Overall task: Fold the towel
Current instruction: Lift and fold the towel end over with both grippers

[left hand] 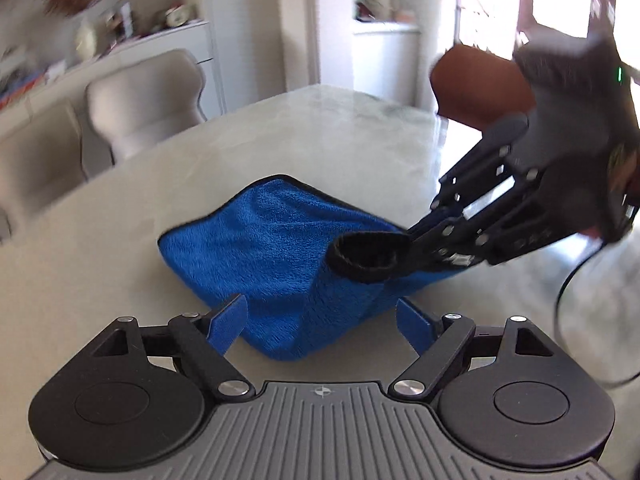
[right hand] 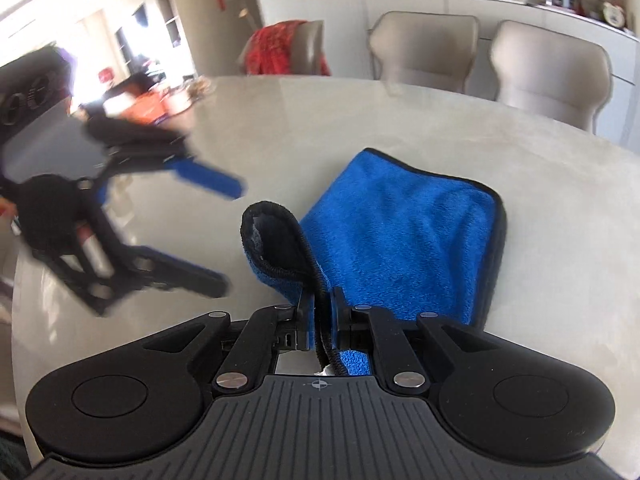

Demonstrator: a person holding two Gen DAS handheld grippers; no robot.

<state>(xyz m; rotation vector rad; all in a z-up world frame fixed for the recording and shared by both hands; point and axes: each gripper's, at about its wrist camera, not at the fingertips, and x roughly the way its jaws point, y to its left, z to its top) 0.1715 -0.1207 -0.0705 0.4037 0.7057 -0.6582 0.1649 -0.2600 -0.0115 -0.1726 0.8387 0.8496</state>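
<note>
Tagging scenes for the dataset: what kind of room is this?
Likely a home dining room: a large pale table with padded chairs around it, and a sideboard holding books, a vase and a clock.

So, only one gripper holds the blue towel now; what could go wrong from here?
1. The right gripper pinches only the black-edged corner of the towel; pulling may drag the folded part across the table.
2. The left gripper is open, and the towel lies between its fingers unheld, so the layers may slide apart.
</note>
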